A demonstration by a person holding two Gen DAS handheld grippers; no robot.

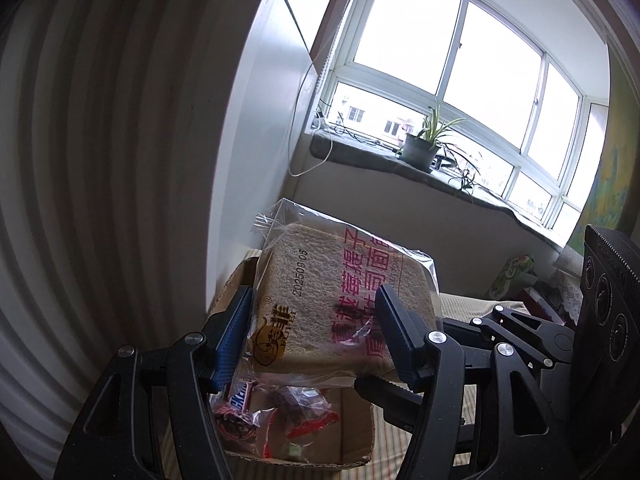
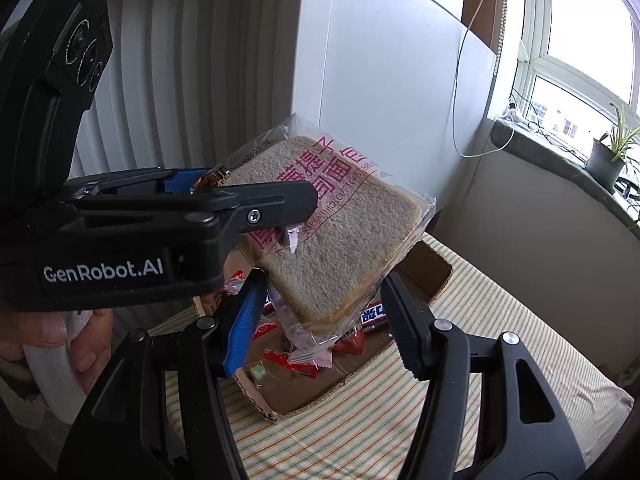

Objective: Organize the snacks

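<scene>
A clear-wrapped packet of sliced bread [image 1: 336,300] with pink lettering hangs above an open cardboard box [image 1: 352,432]. My left gripper [image 1: 316,336] is shut on the bread packet, one finger on each face. In the right wrist view the bread [image 2: 340,232] is held by the left gripper [image 2: 256,196] over the box [image 2: 424,276]. My right gripper [image 2: 320,320] is open and empty, just below the packet's lower edge. The box holds several small wrapped snacks [image 2: 296,360], including a chocolate bar [image 2: 372,318].
The box stands on a striped cloth [image 2: 460,392]. A white wall and pleated blind [image 2: 180,80] are behind it. A window sill with a potted plant [image 1: 420,144] is at the right. More packets [image 1: 516,276] lie at the far right.
</scene>
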